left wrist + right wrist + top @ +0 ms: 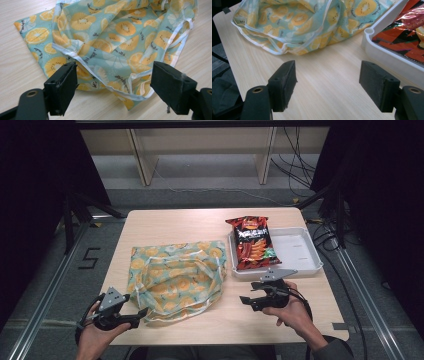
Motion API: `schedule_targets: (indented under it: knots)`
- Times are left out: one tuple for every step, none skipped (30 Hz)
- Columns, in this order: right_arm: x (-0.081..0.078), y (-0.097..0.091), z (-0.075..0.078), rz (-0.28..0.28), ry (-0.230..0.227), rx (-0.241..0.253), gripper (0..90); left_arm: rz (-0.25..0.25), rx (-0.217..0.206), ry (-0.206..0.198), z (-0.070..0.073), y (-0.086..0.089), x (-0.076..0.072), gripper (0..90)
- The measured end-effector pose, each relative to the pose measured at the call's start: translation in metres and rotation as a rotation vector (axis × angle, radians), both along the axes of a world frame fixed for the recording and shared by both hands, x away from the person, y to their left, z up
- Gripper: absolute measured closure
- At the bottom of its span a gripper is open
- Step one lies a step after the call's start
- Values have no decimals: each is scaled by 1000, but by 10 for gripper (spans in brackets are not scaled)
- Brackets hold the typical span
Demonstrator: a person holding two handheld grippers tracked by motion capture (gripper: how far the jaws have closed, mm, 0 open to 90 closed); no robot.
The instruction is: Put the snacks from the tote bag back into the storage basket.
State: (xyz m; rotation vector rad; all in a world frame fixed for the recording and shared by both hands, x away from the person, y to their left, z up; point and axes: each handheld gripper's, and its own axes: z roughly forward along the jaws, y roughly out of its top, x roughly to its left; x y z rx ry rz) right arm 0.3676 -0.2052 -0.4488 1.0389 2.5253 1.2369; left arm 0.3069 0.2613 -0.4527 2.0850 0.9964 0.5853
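Teal fabric printed with orange citrus slices forms the bag (176,279), which lies crumpled and flat on the table (165,222), left of centre and toward the near edge. White trim and white handles run along its open side, which faces the near edge. In the left gripper view, the bag (110,37) spreads just beyond the jaws, with one white handle loop lying between them.

The left gripper (137,314) sits at the near-left corner, held in the left hand (95,337). Its jaws are spread apart, holding nothing, and point at the bag's near-left edge.

The right gripper (248,300) sits right of the bag near the near edge, held in the right hand (295,312). Its jaws are also spread apart over bare tabletop, pointing left toward the bag.

A white tray (300,247) occupies the right edge of the table. A red chip packet (253,242) lies in the tray's left part, with its far end overhanging the tray's far rim.
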Motion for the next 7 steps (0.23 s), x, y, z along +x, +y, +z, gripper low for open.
schedule_targets:
  knots:
    - [0,0,-1,1,-1,-3,304,14,-4,9,0,-1,-1,204]
    - [0,0,-1,1,-1,-3,304,14,-4,9,0,-1,-1,202]
    - [1,0,-2,1,-8,-8,301,11,-2,8,0,0,-1,201]
    - [1,0,-2,0,-5,-8,301,11,-2,8,0,0,-1,202]
    - [1,-1,-2,1,-5,-9,301,12,-4,6,0,0,0,201]
    - [1,-1,-2,1,-6,-9,301,11,-9,-1,0,0,0,201]
    - [1,-1,-2,1,-6,-9,301,11,-9,-1,0,0,0,201]
